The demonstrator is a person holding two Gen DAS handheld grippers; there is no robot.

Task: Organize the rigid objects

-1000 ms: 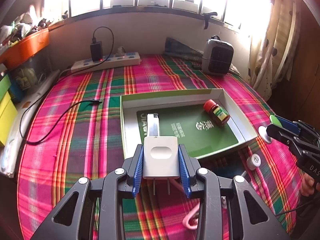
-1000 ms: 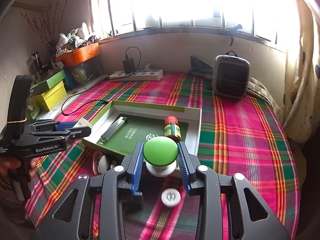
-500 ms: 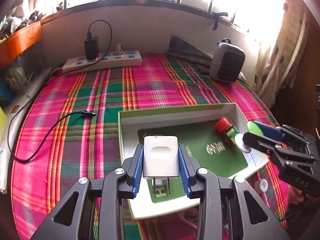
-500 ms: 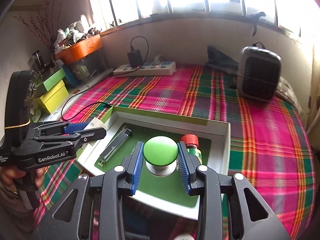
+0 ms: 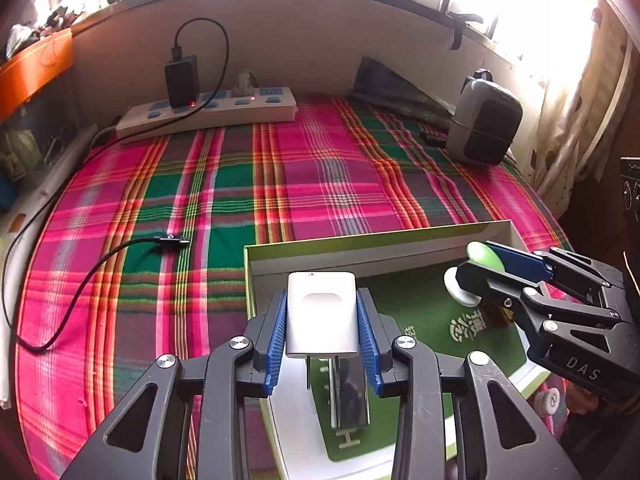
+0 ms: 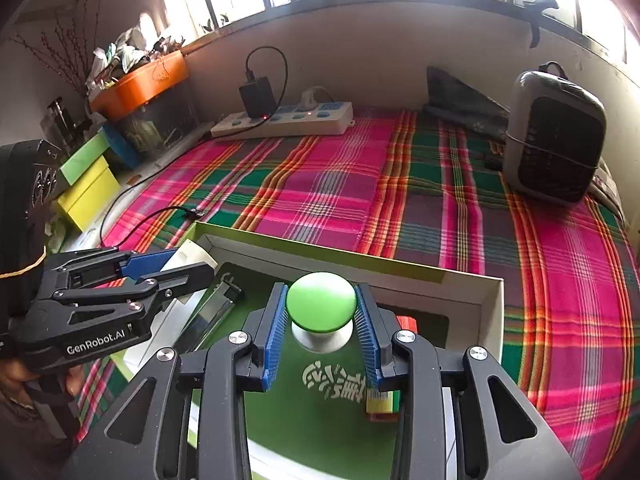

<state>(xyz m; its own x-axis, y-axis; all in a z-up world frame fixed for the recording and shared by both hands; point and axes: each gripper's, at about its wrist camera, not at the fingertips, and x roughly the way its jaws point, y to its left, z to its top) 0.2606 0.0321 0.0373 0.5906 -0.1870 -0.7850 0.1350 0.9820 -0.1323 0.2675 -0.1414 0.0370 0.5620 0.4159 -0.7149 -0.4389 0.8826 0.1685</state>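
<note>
Box [image 5: 362,246]: shallow open box with white walls, a light-green rim and a dark-green floor printed with pale characters — it lies on the plaid-covered surface [image 5: 312,184], and both claws are over it.
Left claw [image 5: 322,318]: blue-padded fingers clamped on a white plug adapter [image 5: 321,312], held above the box's left part; two metal prongs point down from the adapter's lower edge.
Right claw [image 6: 321,320]: clamped on a green-domed knob [image 6: 321,306] with a white base, held over the middle of the box floor.
Lighter [image 5: 348,390]: slim, shiny metal-cased, lying flat on the box floor under the left claw, near the box's left wall.
Small bottle [image 6: 386,398]: red cap, yellow-green label, lying in the right part of the box, mostly hidden behind the right claw's finger.
White round piece [image 5: 546,400]: small, on the cloth just outside the box's near-right corner; what it is I cannot tell.
Power strip [image 5: 208,114]: well beyond the box against the far wall, with a black charger [image 5: 182,80] plugged in and small red lights lit.
Black cable [image 5: 80,288]: its loose end lies on the cloth to the left of the box, apart from it.
Small grey heater [image 6: 554,144]: upright, beyond the box to the right — well apart from it.
Hand [image 6: 24,374]: partly seen gripping the left claw's handle, left of the box.
</note>
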